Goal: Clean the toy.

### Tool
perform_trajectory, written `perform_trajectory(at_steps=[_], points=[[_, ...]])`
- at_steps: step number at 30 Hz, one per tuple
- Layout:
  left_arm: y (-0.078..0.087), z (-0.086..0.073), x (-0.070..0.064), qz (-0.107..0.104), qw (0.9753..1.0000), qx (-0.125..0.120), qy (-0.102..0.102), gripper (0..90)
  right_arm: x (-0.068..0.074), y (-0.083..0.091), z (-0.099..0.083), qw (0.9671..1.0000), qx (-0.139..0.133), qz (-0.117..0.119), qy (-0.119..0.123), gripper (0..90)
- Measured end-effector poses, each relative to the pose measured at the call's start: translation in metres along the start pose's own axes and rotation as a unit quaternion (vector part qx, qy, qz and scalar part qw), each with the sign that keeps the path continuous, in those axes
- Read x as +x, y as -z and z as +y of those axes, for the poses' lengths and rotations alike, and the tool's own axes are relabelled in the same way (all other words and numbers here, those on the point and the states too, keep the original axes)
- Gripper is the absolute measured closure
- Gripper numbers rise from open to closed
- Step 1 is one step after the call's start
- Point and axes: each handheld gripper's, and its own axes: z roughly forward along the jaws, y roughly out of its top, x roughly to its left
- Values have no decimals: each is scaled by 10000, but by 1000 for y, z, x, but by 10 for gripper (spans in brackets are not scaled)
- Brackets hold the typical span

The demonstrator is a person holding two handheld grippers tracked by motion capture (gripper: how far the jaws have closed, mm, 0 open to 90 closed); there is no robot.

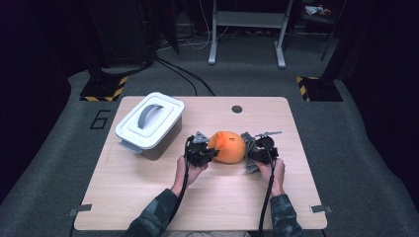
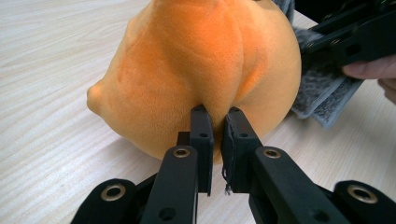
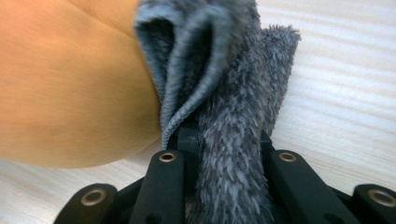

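Pinching orange plush toy (image 2: 196,70) with left gripper (image 2: 215,119), right gripper (image 3: 224,140) clamping grey cloth (image 3: 224,79) (touching toy)

Both black grippers, the left gripper (image 1: 211,152) and the right gripper (image 1: 248,153), carry brass-ringed screw holes, grey three-cornered plates and black cables, above camouflage sleeves (image 1: 157,216).

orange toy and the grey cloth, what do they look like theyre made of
The orange toy looks like soft plush: short matte velvety pile with stitched seams, dimpling where the left hand-held gripper pinches it. The grey cloth looks like fluffy microfibre or terry, with long shaggy fibres and a folded, ribbed edge; the right hand-held gripper clamps it.
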Motion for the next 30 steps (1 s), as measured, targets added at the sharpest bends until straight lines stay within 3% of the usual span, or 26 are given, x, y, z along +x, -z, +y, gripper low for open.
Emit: perform_trajectory(at_steps=[3, 7, 8, 10, 12, 14, 15, 16, 19, 24, 30], points=[[1, 0, 1, -18, 10000, 8, -5, 835, -2, -6, -2, 9999, 142, 10, 6, 743], [1, 0, 2, -1, 10000, -23, 29, 835, -2, 1, -2, 10000, 61, -38, 5, 742], [2, 0, 3, -21, 10000, -9, 31, 834, -1, 14, -2, 9998, -158, -96, 18, 742], [2, 0, 4, -16, 10000, -6, 33, 834, 0, 19, -1, 9996, -236, -124, 16, 742], [3, 0, 5, 1, 10000, 15, 9, 833, 9, 43, 3, 9976, -631, -174, 214, 742], [3, 0, 5, -7, 10000, 13, 14, 833, 12, 49, 5, 9970, -720, -146, 255, 742], [3, 0, 5, -11, 10000, 11, 21, 833, 23, 61, 10, 9947, -930, -23, 436, 742], [3, 0, 5, -5, 10000, 15, 6, 833, 23, 61, 10, 9947, -930, -23, 436, 742], [3, 0, 5, -4, 10000, 7, 3, 830, 41, 62, 18, 9923, -944, 120, 790, 742], [3, 0, 5, -59, 10000, -19, 15, 799, 41, 49, 21, 9949, -726, 82, 692, 742], [7, 1, 2, -63, 9999, -49, -130, 650, 34, 46, 22, 9962, -673, 62, 549, 743]])
